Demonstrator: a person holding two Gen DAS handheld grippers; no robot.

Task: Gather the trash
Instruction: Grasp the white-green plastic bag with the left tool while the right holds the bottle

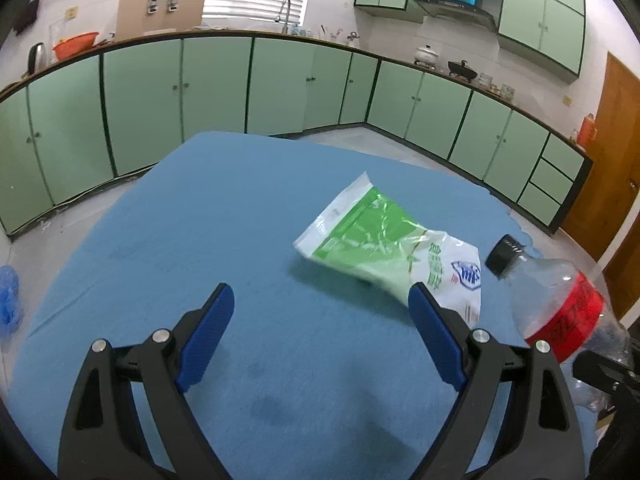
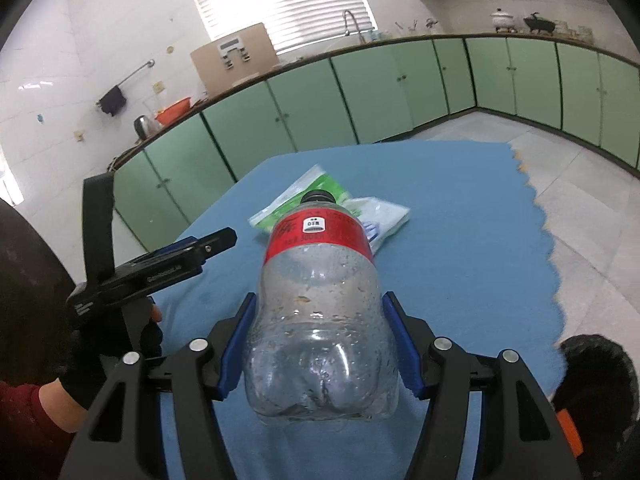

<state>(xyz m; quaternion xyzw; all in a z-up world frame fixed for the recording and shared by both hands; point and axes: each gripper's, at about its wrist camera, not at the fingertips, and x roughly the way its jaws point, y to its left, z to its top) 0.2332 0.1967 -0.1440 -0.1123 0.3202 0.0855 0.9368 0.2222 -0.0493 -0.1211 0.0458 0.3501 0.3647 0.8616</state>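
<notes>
Clear bottle [image 2: 320, 320], red-labelled, black-capped, apparently empty, clamped in right gripper [image 2: 320, 344].

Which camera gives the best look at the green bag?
The left wrist view: the green bag lies in the open on the blue table, only its near corner behind a claw finger. In the right wrist view, the bottle hides the bag's middle.

Clear glossy plastic bottle [image 2: 320, 320]
</notes>
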